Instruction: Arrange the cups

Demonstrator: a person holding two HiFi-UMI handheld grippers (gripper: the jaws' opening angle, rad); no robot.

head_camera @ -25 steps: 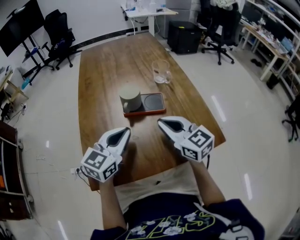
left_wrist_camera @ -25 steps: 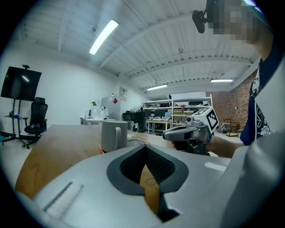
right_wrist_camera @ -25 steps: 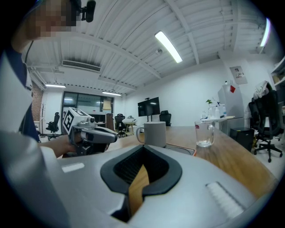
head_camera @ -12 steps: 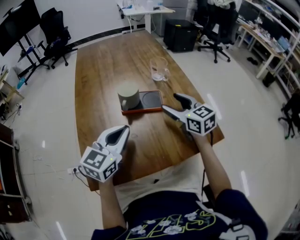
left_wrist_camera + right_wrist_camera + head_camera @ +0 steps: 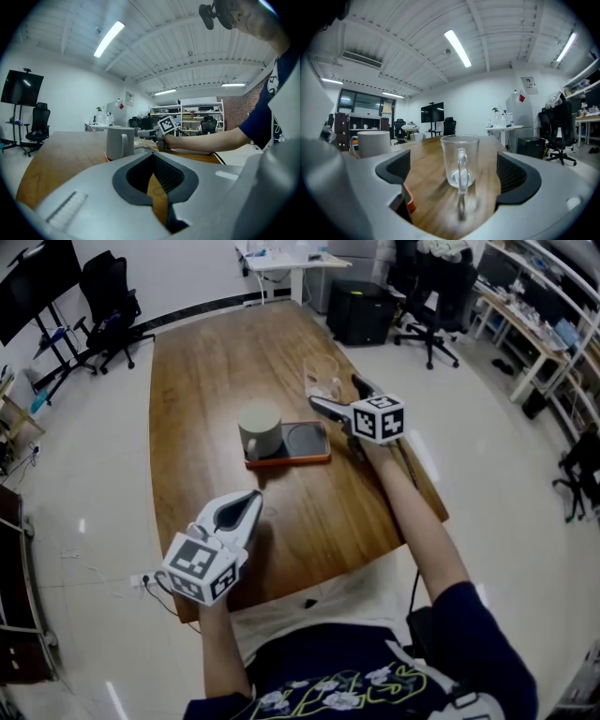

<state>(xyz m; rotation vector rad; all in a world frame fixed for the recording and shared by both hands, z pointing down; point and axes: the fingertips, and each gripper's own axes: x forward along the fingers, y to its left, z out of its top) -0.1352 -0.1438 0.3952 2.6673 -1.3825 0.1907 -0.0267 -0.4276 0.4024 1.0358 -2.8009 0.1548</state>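
Grey cylindrical mug (image 5: pixel 260 430) on left half of orange-rimmed rectangular tray (image 5: pixel 307 442); clear glass mug (image 5: pixel 322 378) behind tray, rightward, on long wooden table (image 5: pixel 220 352).

The right gripper (image 5: pixel 337 397) has moved up to the glass cup (image 5: pixel 322 375), jaws just opening, gripping nothing.

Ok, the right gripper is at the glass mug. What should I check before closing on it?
1. Right gripper fingers open, having just been opening: ok.
2. Glass mug centred in their gap, untouched: ok.
3. Mug deep enough between the fingers: cannot tell.
4. Mug upright on the table: ok.
5. Tray right slot free, grey mug on the left slot: ok.
6. Left gripper shut, empty, well clear: ok.
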